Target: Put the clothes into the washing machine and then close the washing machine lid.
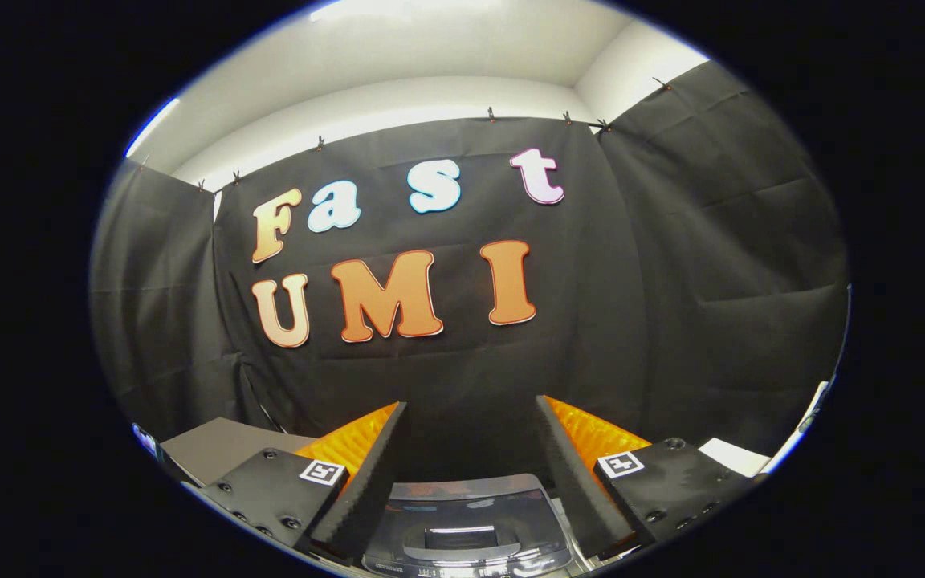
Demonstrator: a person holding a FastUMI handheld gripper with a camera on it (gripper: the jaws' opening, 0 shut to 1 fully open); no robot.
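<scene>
One tool (470,417) spread wide, holding nothing, two fingers (366,474), one washing machine lid (466,522) seemingly shut between them

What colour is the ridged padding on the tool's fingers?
Black on the ridged inner faces of the fingers, orange on their outer sides; clearest in the gripper view, tool open.

The washing machine (469,522) sits low between the two fingers of the tool (470,449), which stand wide apart with nothing held. Its top is grey with a glossy, dark see-through lid (466,536) that reflects light. The lid lies flat and closed. The clothes cannot be made out.
</scene>
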